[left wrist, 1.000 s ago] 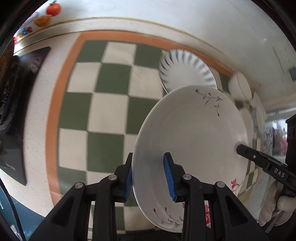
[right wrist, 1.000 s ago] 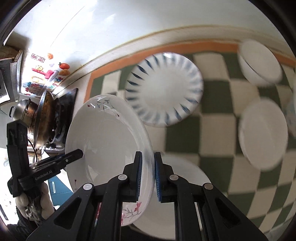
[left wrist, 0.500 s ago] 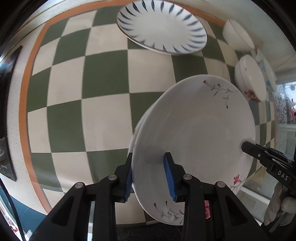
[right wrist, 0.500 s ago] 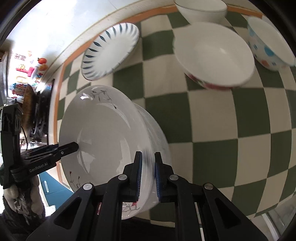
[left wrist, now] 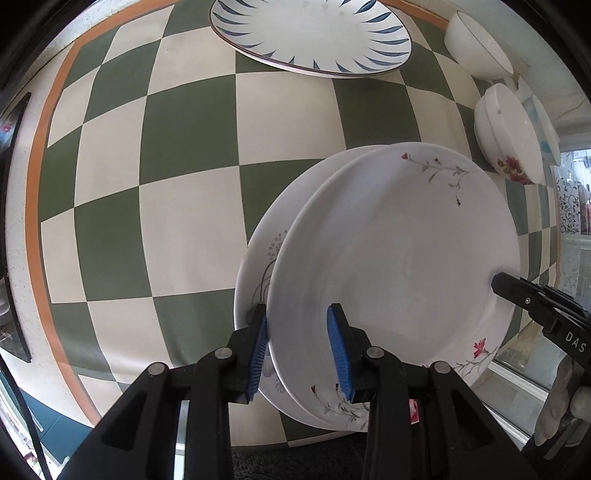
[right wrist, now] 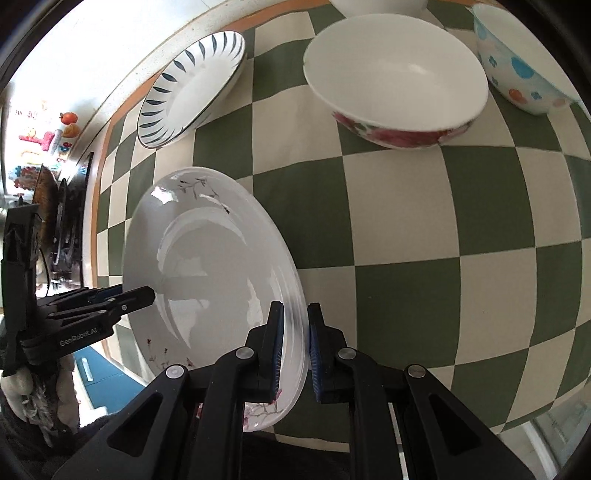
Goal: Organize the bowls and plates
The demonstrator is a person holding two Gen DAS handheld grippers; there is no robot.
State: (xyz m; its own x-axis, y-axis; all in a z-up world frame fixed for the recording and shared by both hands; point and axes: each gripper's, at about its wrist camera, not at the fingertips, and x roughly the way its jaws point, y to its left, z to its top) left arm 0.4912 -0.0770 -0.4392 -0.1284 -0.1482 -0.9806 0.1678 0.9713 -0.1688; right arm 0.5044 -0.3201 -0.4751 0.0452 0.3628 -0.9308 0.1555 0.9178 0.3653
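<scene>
Floral plate (left wrist: 399, 258) lowered since earlier — second plate (left wrist: 258, 258) now visible beneath.

Three plates are showing: the floral plate (left wrist: 399, 258), a second plate (left wrist: 258, 258) under it, and a blue-striped plate (left wrist: 310, 33). Three bowls are standing: white (left wrist: 476, 48), red-flowered (right wrist: 395, 77), dotted (right wrist: 524, 62). Two grippers are appearing.

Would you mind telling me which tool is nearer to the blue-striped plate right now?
Neither clearly. The left tool and the right tool hold opposite edges of the floral plate, and the blue-striped plate lies well beyond both across the checkered cloth.
</scene>
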